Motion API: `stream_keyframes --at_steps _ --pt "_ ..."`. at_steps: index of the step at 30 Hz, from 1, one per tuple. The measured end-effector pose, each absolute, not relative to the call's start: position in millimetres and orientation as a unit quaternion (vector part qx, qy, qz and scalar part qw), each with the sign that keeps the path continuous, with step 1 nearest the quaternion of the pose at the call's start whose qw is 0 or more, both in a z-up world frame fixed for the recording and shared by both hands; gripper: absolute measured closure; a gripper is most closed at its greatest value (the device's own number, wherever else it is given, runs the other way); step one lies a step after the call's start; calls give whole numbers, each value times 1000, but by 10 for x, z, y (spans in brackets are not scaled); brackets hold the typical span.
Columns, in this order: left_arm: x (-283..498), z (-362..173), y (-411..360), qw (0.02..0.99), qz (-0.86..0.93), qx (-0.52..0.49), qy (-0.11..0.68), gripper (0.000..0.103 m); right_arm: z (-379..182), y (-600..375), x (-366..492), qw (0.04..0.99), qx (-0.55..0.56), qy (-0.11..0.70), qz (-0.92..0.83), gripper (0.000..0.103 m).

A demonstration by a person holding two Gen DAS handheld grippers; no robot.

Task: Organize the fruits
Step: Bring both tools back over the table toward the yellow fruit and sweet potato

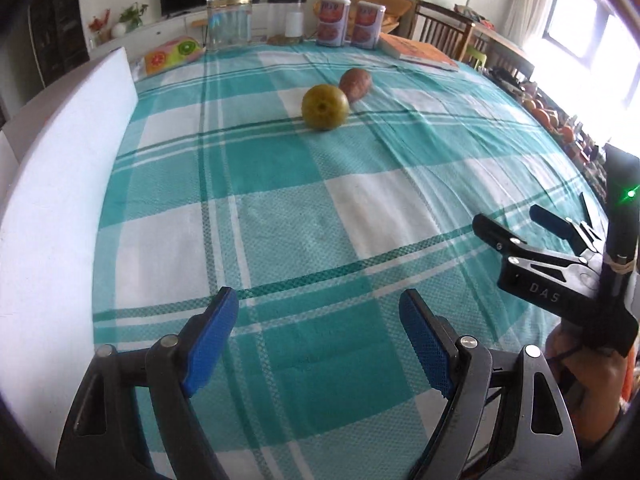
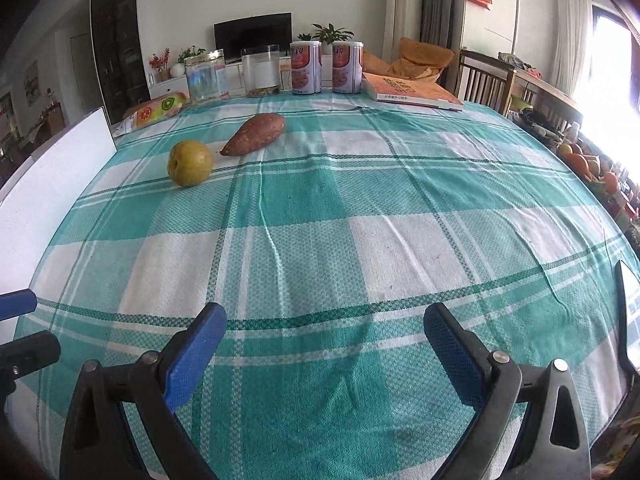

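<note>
Both tools, left (image 1: 318, 300) and right (image 2: 324, 316), wide apart, empty, well short of pear (image 2: 189, 163).

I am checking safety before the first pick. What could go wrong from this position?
1. The round pear lies free on the wrinkled tablecloth; a nudge might roll it.
2. The sweet potato lies very close behind it, so open fingers may bump it.
3. The left gripper and right gripper are near each other and could collide.
</note>
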State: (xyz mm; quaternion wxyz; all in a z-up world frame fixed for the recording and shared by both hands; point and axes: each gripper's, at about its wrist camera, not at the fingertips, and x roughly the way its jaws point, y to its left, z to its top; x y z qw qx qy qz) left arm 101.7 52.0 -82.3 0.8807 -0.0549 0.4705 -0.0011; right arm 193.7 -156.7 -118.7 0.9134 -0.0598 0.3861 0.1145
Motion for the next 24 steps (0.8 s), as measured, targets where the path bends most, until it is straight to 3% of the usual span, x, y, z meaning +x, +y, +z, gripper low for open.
stream_keyframes --at_steps 24 --pt "1137 -1087 485 900 41 -21 433 13 -1294 -1707 2081 894 -1 430 125 4"
